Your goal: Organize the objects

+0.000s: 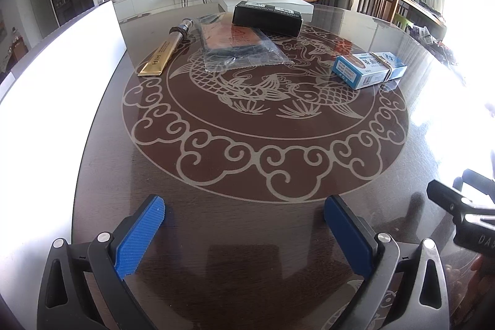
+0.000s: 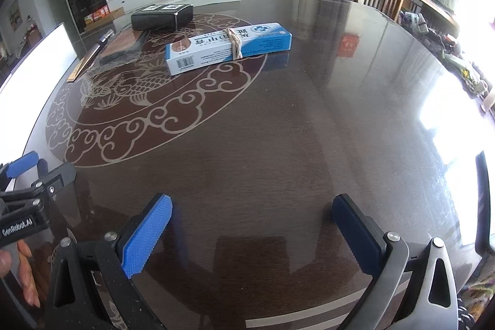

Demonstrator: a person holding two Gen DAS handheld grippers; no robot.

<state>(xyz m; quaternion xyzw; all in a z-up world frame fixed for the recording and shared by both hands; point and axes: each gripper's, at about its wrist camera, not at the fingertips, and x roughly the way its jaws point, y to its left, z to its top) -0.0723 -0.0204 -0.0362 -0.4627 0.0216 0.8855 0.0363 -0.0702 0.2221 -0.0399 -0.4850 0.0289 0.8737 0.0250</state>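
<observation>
Fingers of the left gripper [image 1: 244, 234] and right gripper [image 2: 252, 234] spread wide at the bottom of each frame, holding nothing above the table [image 1: 247, 169], likely poised to start. Farther off, upper centre, lie the blue box [image 1: 369, 70], plastic packet [image 1: 241, 47], gold tube [image 1: 162, 53] and black box [image 1: 267, 17], unsorted.
</observation>
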